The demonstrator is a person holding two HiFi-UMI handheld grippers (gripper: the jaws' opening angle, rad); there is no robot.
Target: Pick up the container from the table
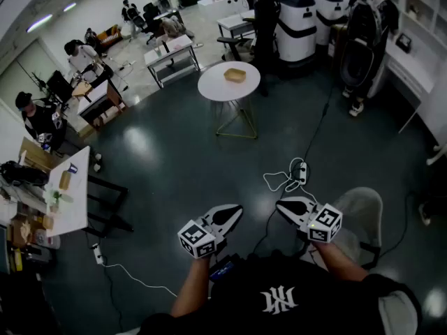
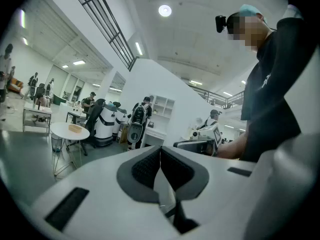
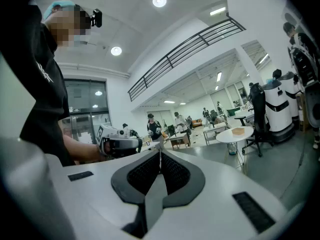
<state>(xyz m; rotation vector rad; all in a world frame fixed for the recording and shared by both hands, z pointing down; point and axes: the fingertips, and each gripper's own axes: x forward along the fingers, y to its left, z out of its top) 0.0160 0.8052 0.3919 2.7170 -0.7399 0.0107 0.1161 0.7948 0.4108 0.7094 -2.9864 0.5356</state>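
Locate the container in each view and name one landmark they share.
Head view: container at upper centre, on the round white table.
Left gripper view: container at mid-left, on that table.
Right gripper view: container at mid-right, on that table.
Shared landmark: the round white table under it.

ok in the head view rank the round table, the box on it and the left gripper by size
1. round table and left gripper, about alike; the gripper is nearer the camera
2. box, smallest
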